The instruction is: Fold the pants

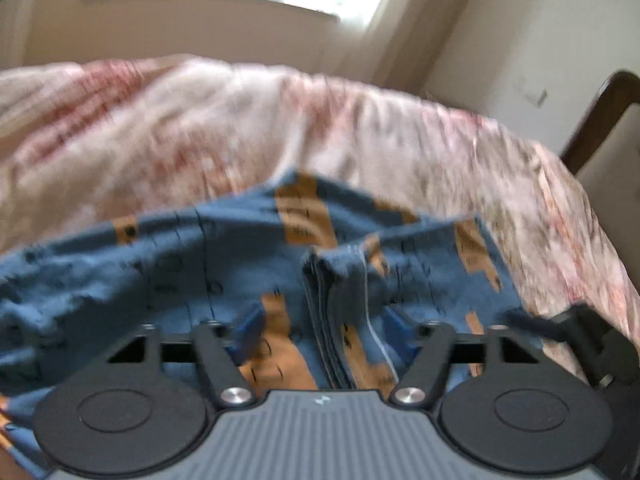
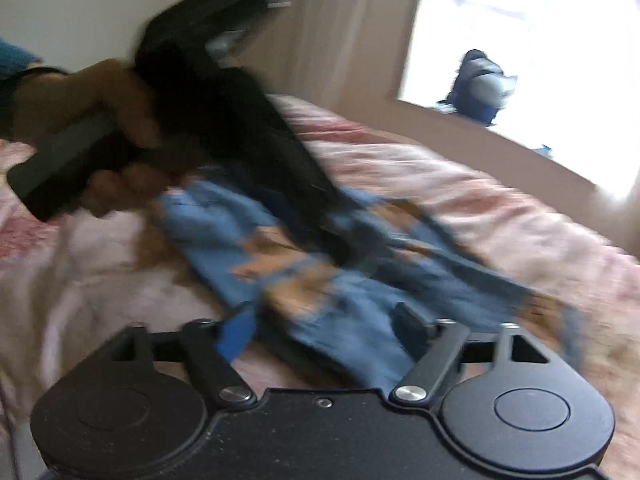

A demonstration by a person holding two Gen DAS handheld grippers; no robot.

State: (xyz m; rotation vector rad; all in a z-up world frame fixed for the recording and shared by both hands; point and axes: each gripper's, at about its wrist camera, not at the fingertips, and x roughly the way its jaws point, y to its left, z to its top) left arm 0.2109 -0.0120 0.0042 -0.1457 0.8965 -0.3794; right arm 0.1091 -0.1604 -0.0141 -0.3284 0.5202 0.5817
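Your left gripper (image 1: 320, 320) and right gripper (image 2: 324, 328) both have fingers apart over the pants (image 1: 180, 248) on the bed (image 1: 200, 120), gripping nothing.

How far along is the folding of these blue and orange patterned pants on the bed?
Partly done: the blue and orange patterned pants lie on the pink floral bedspread with stacked layers showing at a folded edge. In hand: nothing; the left gripper and right gripper both stand open above the cloth. Left: the pants still look rumpled, so smoothing and perhaps another fold.

Open right tongs (image 2: 324, 328) over pants (image 2: 320, 264)
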